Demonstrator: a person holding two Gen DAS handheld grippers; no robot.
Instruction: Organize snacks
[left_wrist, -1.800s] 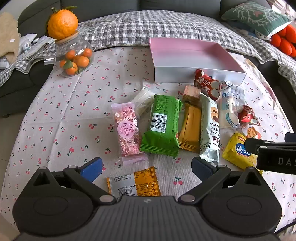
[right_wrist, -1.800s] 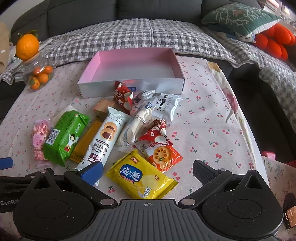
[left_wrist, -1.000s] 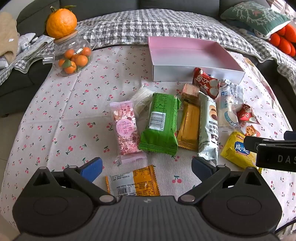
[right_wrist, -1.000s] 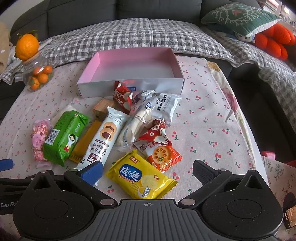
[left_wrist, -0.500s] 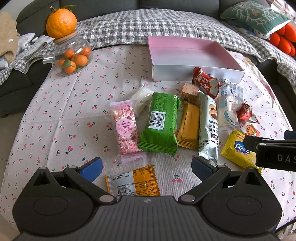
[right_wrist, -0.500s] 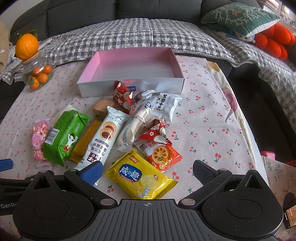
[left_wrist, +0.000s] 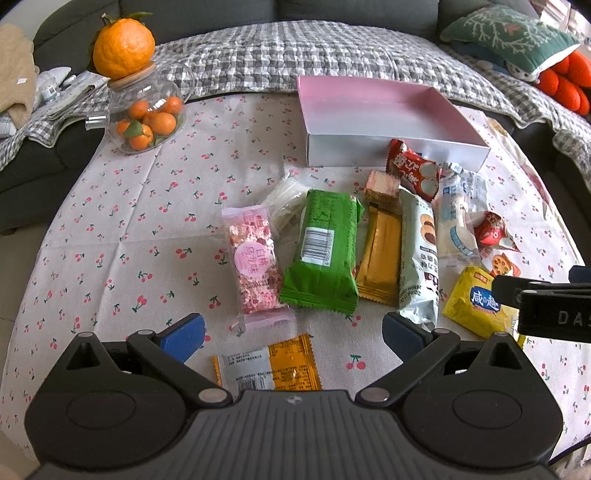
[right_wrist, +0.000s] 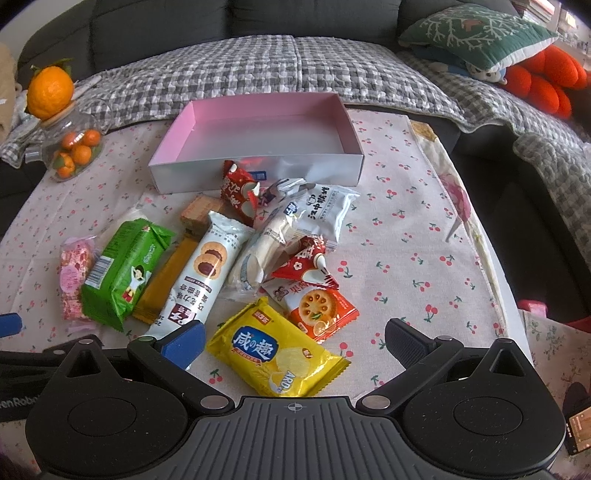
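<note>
On the cherry-print counter (left_wrist: 122, 236) before a grey sofa, the left claw (left_wrist: 291, 334) and right claw (right_wrist: 293, 341) both gape wide and empty, the yellow chip packet (right_wrist: 275, 350) just beyond the right one, other snacks heaped toward the empty pink box (right_wrist: 258, 136).

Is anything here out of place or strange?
Mostly not. The snacks lie loose on the table, none yet in the pink box. One oddity: a large orange sits on top of the jar.
</note>
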